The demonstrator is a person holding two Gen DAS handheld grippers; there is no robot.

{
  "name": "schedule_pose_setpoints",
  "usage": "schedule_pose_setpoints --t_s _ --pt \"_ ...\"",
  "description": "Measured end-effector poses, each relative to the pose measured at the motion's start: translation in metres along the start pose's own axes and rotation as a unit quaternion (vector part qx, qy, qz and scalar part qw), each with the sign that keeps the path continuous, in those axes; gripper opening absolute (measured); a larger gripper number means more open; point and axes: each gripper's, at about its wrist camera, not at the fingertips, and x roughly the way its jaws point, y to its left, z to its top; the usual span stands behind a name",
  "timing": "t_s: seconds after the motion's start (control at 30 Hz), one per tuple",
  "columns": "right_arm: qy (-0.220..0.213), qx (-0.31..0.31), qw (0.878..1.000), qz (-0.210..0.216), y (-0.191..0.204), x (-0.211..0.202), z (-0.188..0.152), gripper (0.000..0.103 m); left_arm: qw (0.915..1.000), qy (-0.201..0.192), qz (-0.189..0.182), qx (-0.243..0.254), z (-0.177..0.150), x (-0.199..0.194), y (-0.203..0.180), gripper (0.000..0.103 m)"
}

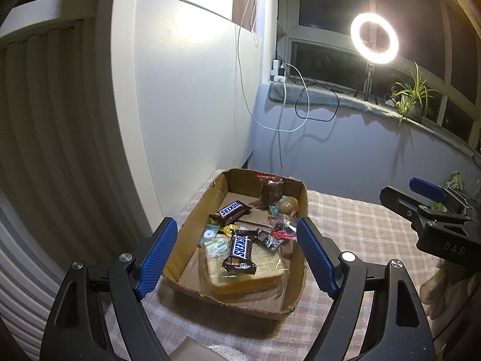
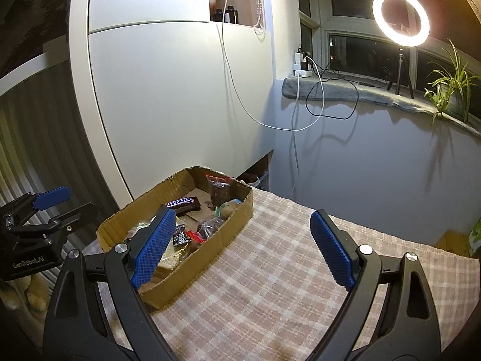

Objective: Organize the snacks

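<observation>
A shallow cardboard box (image 1: 192,219) sits on the checked tablecloth (image 1: 360,228). It holds two Snickers bars (image 1: 231,210) (image 1: 240,251), a wrapped slice of bread (image 1: 249,276), a dark brown packet (image 1: 270,189), a round beige sweet (image 1: 287,205) and several small sweets. My left gripper (image 1: 234,255) is open and empty, above the box's near end. My right gripper (image 2: 242,249) is open and empty over the cloth, right of the box (image 2: 228,234). Each gripper shows in the other's view: the right (image 1: 427,207), the left (image 2: 39,210).
A white cabinet (image 2: 180,90) stands behind the table. A windowsill holds a lit ring light (image 2: 401,16) on a tripod, a pot plant (image 2: 451,90) and hanging cables (image 2: 300,114). A green packet (image 2: 475,234) lies at the table's right edge.
</observation>
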Motion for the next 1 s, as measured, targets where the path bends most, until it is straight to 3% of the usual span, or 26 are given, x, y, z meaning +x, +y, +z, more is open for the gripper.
schedule_pose_setpoints --t_s 1.0 --pt "-0.001 0.009 1.000 -0.006 -0.010 -0.014 -0.009 0.093 1.0000 -0.001 -0.003 0.005 -0.005 -0.008 -0.013 0.082"
